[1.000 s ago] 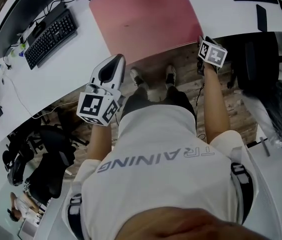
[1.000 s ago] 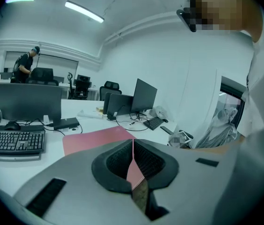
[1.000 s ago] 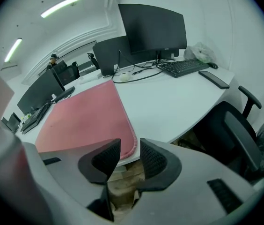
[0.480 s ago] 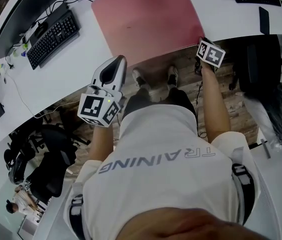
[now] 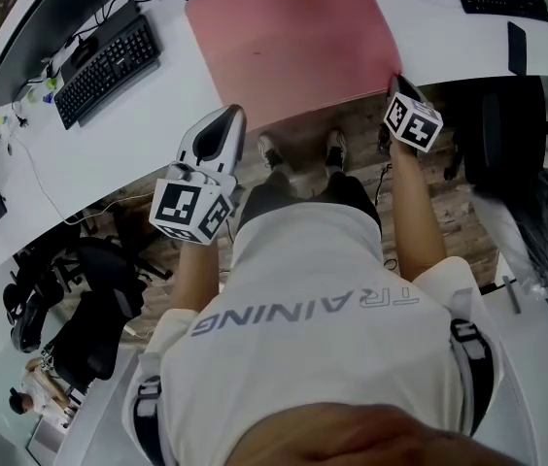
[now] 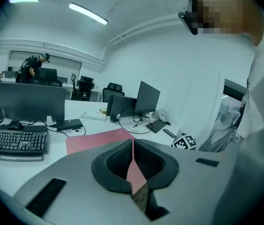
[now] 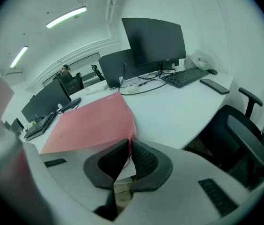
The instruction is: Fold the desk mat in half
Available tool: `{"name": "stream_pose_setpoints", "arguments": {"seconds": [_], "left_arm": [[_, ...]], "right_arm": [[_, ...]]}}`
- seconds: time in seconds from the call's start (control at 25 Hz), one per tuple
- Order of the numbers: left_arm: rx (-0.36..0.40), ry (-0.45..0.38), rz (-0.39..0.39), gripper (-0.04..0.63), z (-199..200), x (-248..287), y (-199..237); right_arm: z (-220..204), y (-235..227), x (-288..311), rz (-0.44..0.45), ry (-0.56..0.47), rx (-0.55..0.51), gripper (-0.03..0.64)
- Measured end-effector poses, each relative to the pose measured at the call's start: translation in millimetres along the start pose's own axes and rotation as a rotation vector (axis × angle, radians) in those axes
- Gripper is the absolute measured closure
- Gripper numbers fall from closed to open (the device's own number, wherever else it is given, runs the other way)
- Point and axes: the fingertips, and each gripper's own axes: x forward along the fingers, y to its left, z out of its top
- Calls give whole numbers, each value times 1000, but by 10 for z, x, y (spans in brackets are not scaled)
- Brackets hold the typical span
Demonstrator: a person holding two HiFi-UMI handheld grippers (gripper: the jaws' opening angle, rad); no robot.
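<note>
Pink rectangular desk mat [image 5: 289,37] lies on the white table [image 5: 148,115] ahead of both tools, its near corner clamped in the right tool [image 7: 129,143], whose jaws have just been closing, while the left tool [image 6: 133,146] stays off it, jaws together and empty.

Head view looks steeply down — both gripper views (low, close) face the desk mat [image 5: 289,37].

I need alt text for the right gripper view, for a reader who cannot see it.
The right gripper, whose jaws have just been closing, pinches the near corner of a pink desk mat lying on a white desk. Monitors stand behind; an office chair is at right.
</note>
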Motion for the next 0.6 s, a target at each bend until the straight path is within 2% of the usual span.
{"name": "stream_pose_setpoints", "arguments": {"seconds": [0.28, 0.6], "left_arm": [[-8, -19, 8, 557, 11, -75, 15], [-30, -45, 36, 557, 1, -219, 61]], "right_arm": [[189, 425, -222, 100, -81, -113, 572], [326, 1005, -384, 228, -125, -256, 572]]}}
